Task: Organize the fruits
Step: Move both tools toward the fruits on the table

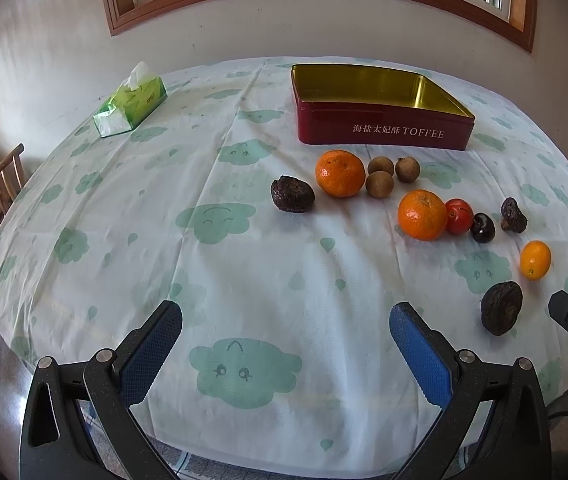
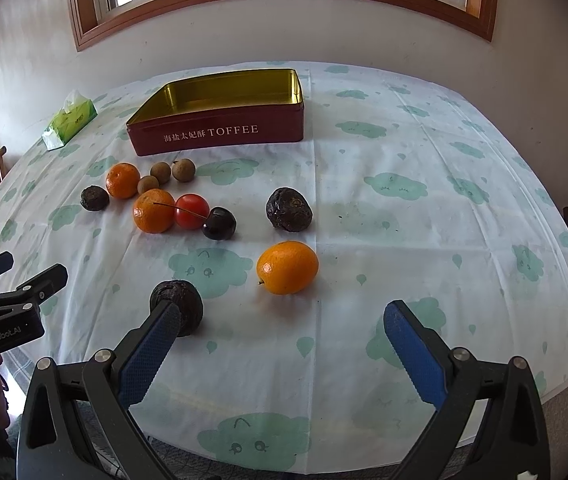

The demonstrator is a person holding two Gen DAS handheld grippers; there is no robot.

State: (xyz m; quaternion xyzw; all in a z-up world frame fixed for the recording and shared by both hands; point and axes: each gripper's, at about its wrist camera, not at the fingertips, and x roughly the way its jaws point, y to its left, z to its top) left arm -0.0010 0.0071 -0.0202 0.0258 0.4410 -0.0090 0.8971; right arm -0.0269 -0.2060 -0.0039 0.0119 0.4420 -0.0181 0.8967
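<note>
Above bare cloth near the table edge [image 2: 564, 380], both tools [image 1: 286, 330] [image 2: 281, 326] agape, seemingly empty.

I read the tablecloth [image 2: 364, 240] as white with mint-green smiling clouds and droplets | toffee tin [image 2: 219, 136] dark red outside, white lettering, gold inside | tangerines [image 2: 153, 211] and kumquat [image 2: 287, 267] bright orange | cherry tomato [image 2: 191, 211] red | cherry [image 2: 219, 223] near black | longans [image 2: 183, 170] tan | tissue box [image 2: 71, 119] green, pattern possibly leafy | gripper pads [image 2: 149, 354] blue, textured.

Both wrist views face the same toffee tin [image 1: 384, 130] across the table.
</note>
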